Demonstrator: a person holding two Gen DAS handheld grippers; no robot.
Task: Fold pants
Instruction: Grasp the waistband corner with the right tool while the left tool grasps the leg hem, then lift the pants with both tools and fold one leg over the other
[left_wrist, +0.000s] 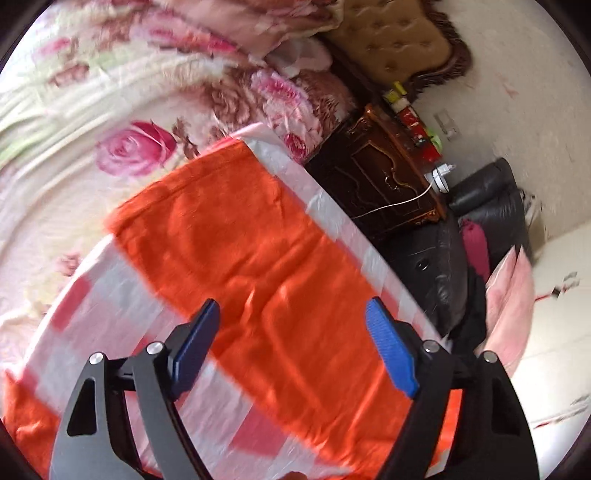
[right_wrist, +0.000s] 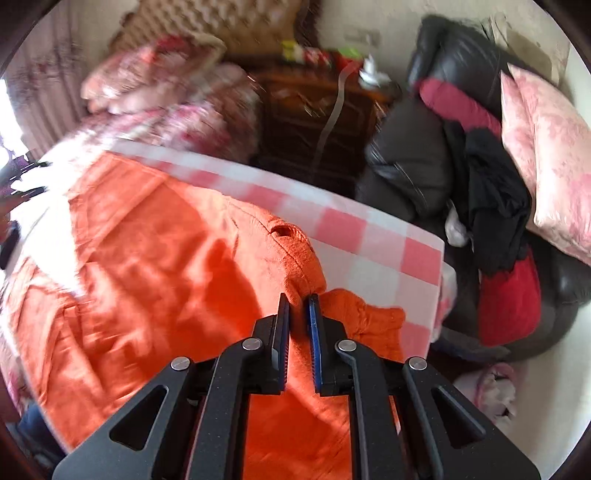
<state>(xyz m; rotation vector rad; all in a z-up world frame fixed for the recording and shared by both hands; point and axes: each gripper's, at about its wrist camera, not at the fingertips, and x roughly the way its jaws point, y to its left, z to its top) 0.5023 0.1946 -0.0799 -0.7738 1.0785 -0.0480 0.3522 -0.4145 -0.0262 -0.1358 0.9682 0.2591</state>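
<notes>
We find the right hand-held gripper (right_wrist: 298, 306) clamped on the pants (right_wrist: 155, 266) at an edge fold. The left hand-held gripper (left_wrist: 291, 325), jaws apart and empty, hangs over their long run.

Orange pants (right_wrist: 155, 280) look like soft, nubbly matt cloth; the checked sheet (right_wrist: 373, 251) under them smooth, perhaps plastic; nightstand (left_wrist: 373, 177) glossy carved wood; armchair (right_wrist: 410, 162) shiny black leather; gripper pads (left_wrist: 391, 354) ribbed blue plastic
</notes>
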